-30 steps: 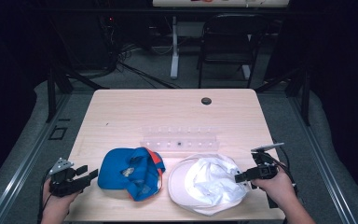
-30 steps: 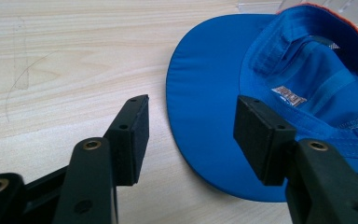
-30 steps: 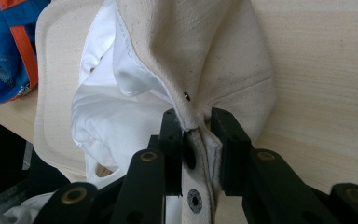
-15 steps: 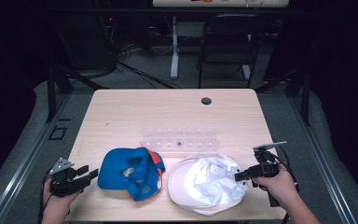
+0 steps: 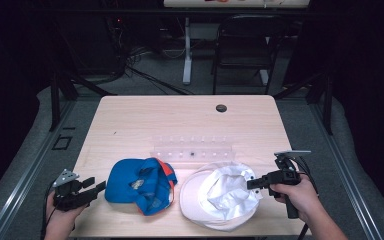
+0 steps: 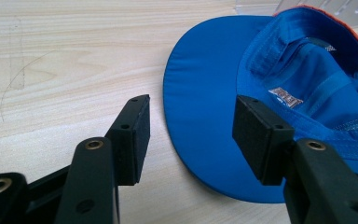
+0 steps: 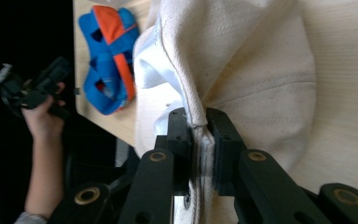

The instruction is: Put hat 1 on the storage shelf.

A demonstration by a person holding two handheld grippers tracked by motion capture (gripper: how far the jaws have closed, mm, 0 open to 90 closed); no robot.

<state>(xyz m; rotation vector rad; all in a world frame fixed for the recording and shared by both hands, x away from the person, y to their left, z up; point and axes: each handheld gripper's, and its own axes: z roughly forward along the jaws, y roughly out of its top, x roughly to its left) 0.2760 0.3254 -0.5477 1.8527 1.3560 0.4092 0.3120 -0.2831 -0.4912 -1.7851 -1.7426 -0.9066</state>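
A blue cap [image 5: 140, 185] with orange panels lies upside down at the table's front left, its brim [image 6: 205, 93] toward my left gripper [image 5: 95, 185]. That gripper [image 6: 191, 135] is open, its jaws having just widened a little. The brim's edge lies ahead between the pads, untouched. A white cap [image 5: 220, 197] lies upside down at the front right. My right gripper [image 5: 251, 184] has been closing and is shut on its rim, and the fabric edge is pinched between the pads [image 7: 198, 126]. The crown [image 7: 251, 70] bunches up beyond them.
A clear plastic rack [image 5: 192, 148] lies flat just behind the two caps. A round cable hole [image 5: 221, 108] sits near the table's far edge. Beyond the table stand a dark chair [image 5: 245, 45] and a white desk leg [image 5: 186, 50]. The table [image 5: 145, 120] is bare wood behind the rack.
The right gripper has shifted slightly at the white cap's rim, and the fabric there has bunched a little. The left gripper and the blue cap stay put.
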